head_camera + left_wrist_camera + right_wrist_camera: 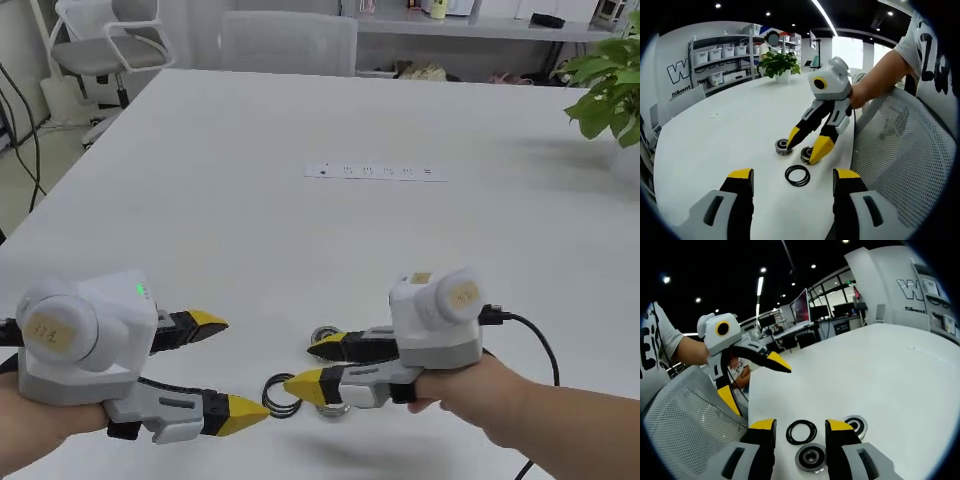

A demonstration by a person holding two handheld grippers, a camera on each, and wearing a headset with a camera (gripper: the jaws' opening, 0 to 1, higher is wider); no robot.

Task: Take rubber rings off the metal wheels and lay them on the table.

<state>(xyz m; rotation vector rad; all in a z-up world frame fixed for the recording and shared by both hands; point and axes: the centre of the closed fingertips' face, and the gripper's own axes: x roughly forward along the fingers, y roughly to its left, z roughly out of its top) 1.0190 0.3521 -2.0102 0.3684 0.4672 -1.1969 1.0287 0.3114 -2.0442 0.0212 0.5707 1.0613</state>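
Two black rubber rings (279, 396) lie stacked on the white table (330, 240), between the two grippers; they also show as rings (797, 175) and rings (801, 431). One metal wheel (783, 146) still wears a dark ring, and another wheel (805, 154) stands beside it. My right gripper (308, 365) is open, with the nearer wheel (811, 456) lying between its jaws, untouched as far as I can see. The farther wheel (856, 425) sits beside its right finger. My left gripper (228, 368) is open and holds nothing, its tips just short of the rings.
A flush socket strip (375, 172) sits mid-table. A potted plant (610, 85) stands at the far right, and chairs (290, 40) at the far edge. A black cable (530, 345) trails from the right gripper. A mesh chair (900, 140) is behind the near edge.
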